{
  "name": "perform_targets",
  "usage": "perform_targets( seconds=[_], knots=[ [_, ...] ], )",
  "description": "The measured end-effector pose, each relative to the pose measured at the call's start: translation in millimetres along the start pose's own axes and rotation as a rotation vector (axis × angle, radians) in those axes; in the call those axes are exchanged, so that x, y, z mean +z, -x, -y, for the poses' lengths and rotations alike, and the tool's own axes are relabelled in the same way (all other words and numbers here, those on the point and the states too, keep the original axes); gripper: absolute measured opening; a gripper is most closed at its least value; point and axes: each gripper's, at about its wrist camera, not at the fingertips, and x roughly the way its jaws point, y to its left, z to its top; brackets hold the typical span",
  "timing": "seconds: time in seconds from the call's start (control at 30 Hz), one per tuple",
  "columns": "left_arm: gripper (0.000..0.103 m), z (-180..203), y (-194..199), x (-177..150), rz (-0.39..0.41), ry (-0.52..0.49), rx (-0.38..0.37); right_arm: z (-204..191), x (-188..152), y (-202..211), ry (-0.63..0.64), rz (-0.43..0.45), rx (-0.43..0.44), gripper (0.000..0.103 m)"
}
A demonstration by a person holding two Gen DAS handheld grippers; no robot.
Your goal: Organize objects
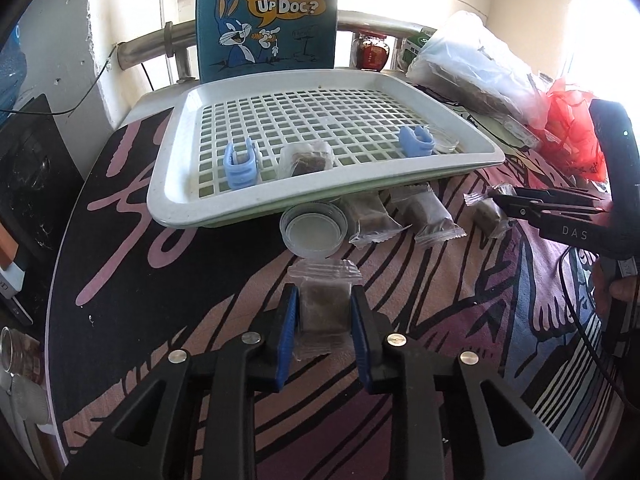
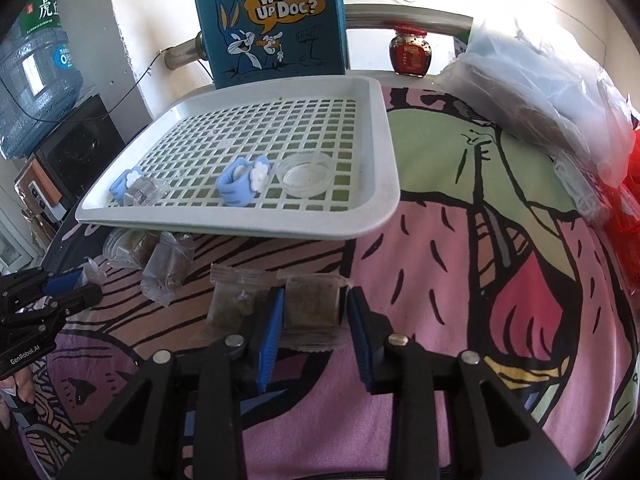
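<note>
A white slotted tray [image 1: 168, 196] [image 2: 384, 184] lies on the patterned cloth. In it are two blue clips [image 1: 240, 164] [image 1: 416, 142] [image 2: 240, 184], a clear lid [image 2: 306, 174] and one wrapped brown snack [image 1: 308, 158]. My left gripper [image 1: 324, 308] is shut on a wrapped brown snack packet [image 1: 324, 304] in front of the tray. My right gripper [image 2: 314, 308] has its jaws on both sides of another wrapped snack packet [image 2: 312, 306]; its pads stand a little off the packet. More packets [image 1: 370, 216] [image 1: 432, 216] [image 2: 230, 304] and a clear lid [image 1: 314, 234] lie by the tray's front edge.
A blue cartoon box [image 1: 268, 16] [image 2: 272, 24] stands behind the tray. A red-lidded jar [image 2: 410, 52], clear plastic bags [image 2: 540, 80] and a red bag [image 1: 572, 128] are at the right. A water bottle [image 2: 32, 64] and a black speaker [image 2: 76, 148] stand off the table's left.
</note>
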Motion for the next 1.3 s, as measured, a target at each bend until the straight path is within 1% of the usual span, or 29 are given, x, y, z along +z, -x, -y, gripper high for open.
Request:
perform_targets(
  seconds=[0.03, 0.1, 0.13, 0.2, 0.27, 0.4, 0.5, 0.6, 0.73, 0.8, 0.9, 1.03, 1.3],
  knots=[
    [0.023, 0, 1, 0, 0.002, 0.0, -0.009, -5, -1, -1, 0.032, 0.006, -0.029, 0.027],
    [0.023, -2, 5, -1, 0.02, 0.008, -0.031, -10, -2, 1, 0.055, 0.014, -0.042, 0.026],
    [0.023, -3, 8, -1, 0.036, 0.011, -0.027, -10, -2, 4, 0.057, 0.025, -0.044, 0.026],
    [0.023, -3, 18, -4, 0.076, -0.005, 0.011, -9, -5, 16, 0.045, 0.083, -0.064, 0.026],
    [0.023, -5, 25, -4, 0.106, 0.005, 0.014, -8, -6, 31, 0.041, 0.134, -0.042, 0.026],
    [0.023, -4, 29, 1, 0.135, 0.03, -0.019, -23, -4, 56, 0.064, 0.233, 0.004, 0.026],
    [0.023, 5, 27, 7, 0.152, 0.019, -0.029, -40, 1, 63, 0.089, 0.27, 0.035, 0.026],
    [0.023, 14, 25, 14, 0.171, 0.0, -0.031, -55, 2, 61, 0.123, 0.289, 0.059, 0.026],
    [0.023, 20, 23, 18, 0.215, -0.018, -0.018, -66, 0, 54, 0.166, 0.31, 0.031, 0.026],
    [0.023, 19, 23, 18, 0.233, -0.016, -0.024, -68, -3, 48, 0.174, 0.3, 0.026, 0.026],
    [0.023, 16, 23, 18, 0.239, -0.007, -0.042, -68, -6, 43, 0.184, 0.287, 0.03, 0.026],
    [0.023, 17, 24, 18, 0.242, -0.01, -0.057, -70, -9, 49, 0.198, 0.321, 0.04, 0.026],
    [0.023, 16, 23, 17, 0.243, -0.009, -0.082, -68, -9, 52, 0.192, 0.335, 0.076, 0.026]
  ],
)
